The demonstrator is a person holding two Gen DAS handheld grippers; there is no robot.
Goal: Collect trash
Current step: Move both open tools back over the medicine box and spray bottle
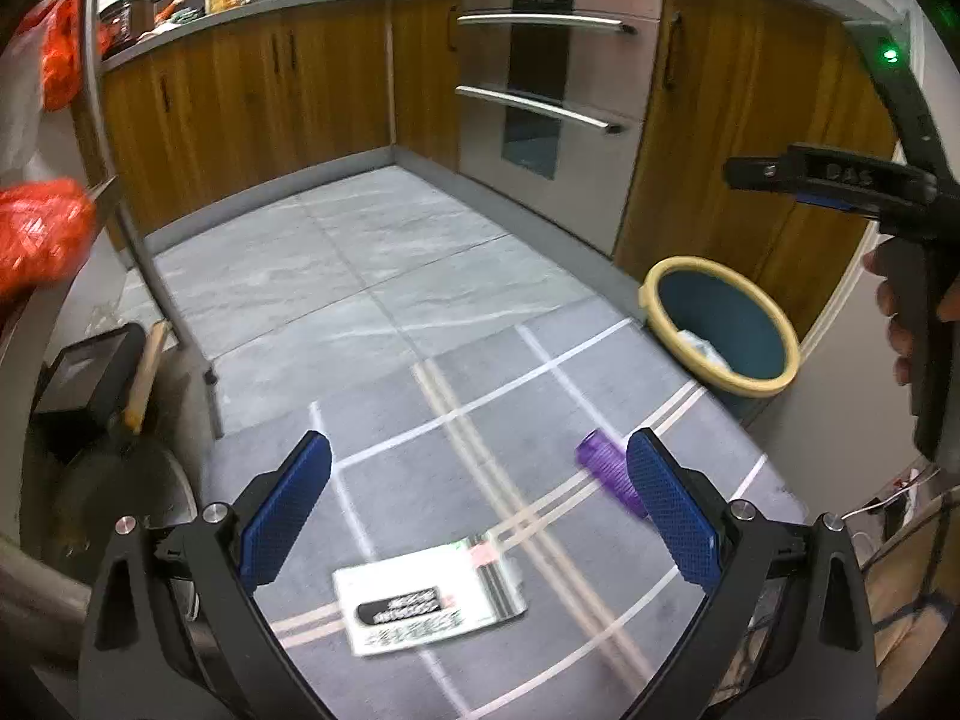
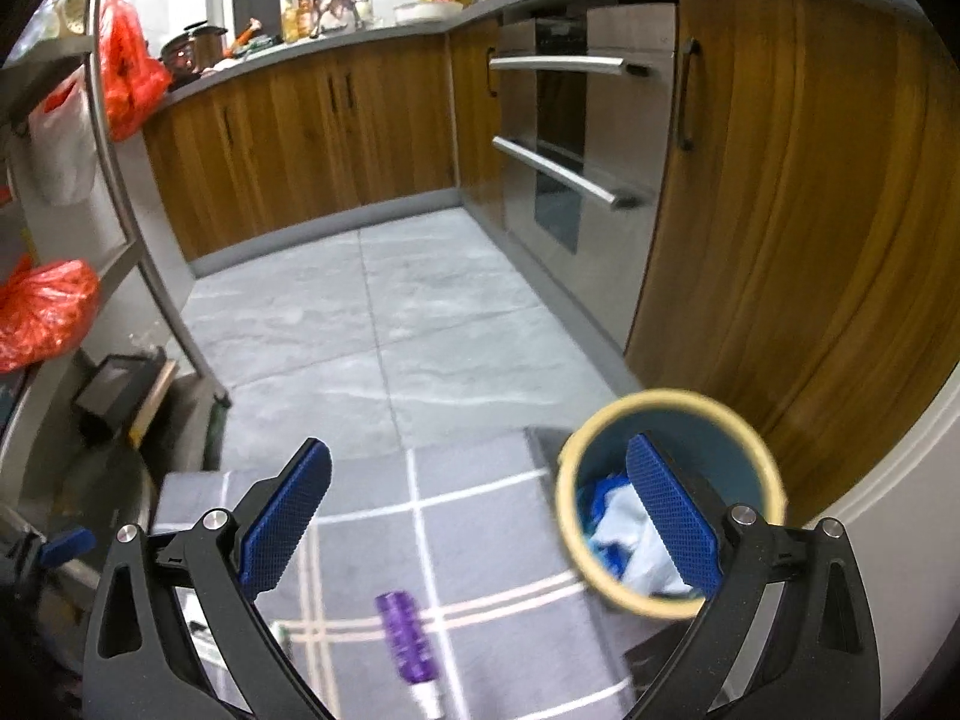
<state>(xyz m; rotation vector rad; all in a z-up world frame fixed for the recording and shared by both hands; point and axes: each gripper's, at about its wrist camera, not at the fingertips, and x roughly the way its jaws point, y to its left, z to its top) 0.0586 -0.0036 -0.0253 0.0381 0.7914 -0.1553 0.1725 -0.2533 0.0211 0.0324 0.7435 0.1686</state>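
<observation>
The purple ribbed bottle (image 1: 609,471) lies on its side on the grey checked rug (image 1: 420,420). The white printed packet (image 1: 429,597) lies flat on the same rug, near the bottle. The teal bin (image 1: 774,384), with a pale yellow rim, stands upright at the rug's corner and holds crumpled blue-and-white waste (image 2: 624,531).

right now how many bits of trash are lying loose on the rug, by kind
purple bottle: 1
white printed packet: 1
total: 2 loose on the rug; the bin already holds some crumpled blue and white trash, not counted.
</observation>
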